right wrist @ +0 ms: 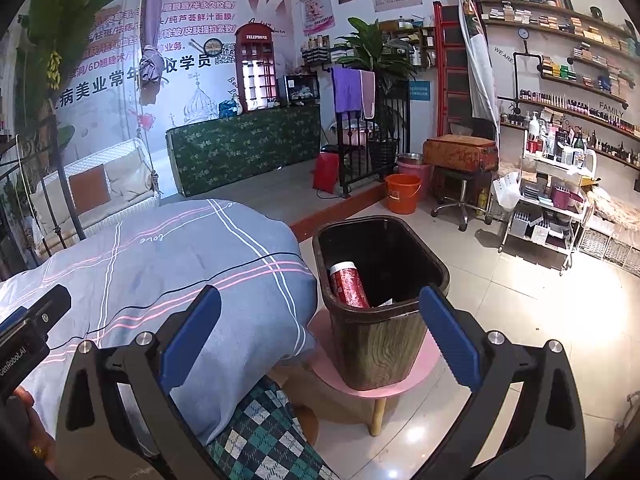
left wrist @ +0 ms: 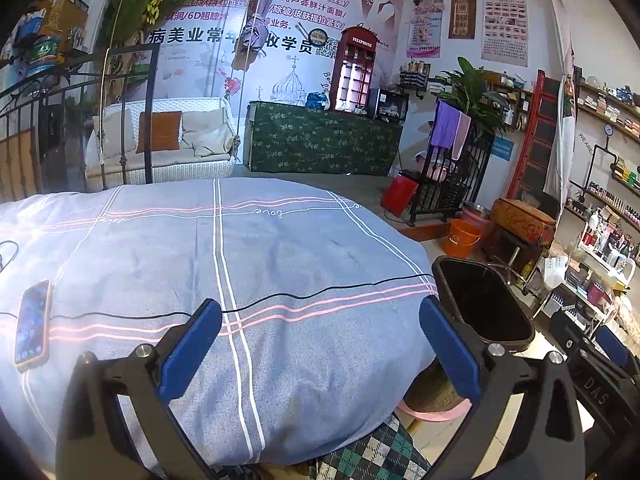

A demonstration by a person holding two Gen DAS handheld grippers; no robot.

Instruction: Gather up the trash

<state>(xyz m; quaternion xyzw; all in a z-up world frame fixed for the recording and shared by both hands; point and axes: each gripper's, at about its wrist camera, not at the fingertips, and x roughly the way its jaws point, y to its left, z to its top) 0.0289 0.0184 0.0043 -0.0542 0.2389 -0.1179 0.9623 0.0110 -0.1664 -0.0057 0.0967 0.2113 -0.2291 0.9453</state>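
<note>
The blue striped bed cover (left wrist: 240, 260) fills the left view. At three o'clock the dark trash bin (right wrist: 380, 320) stands on a pink stool (right wrist: 372, 376), holding a red cylinder (right wrist: 349, 284) half hidden by its rim. Left gripper (left wrist: 320, 344) and right gripper (right wrist: 320, 336) gape empty. A phone (left wrist: 33, 324) lies at nine o'clock.

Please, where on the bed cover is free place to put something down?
The blue cover is bare from its white vertical stripes to the edge beside the bin, beyond the black cable. The near left is crowded by the phone and its cable.
</note>
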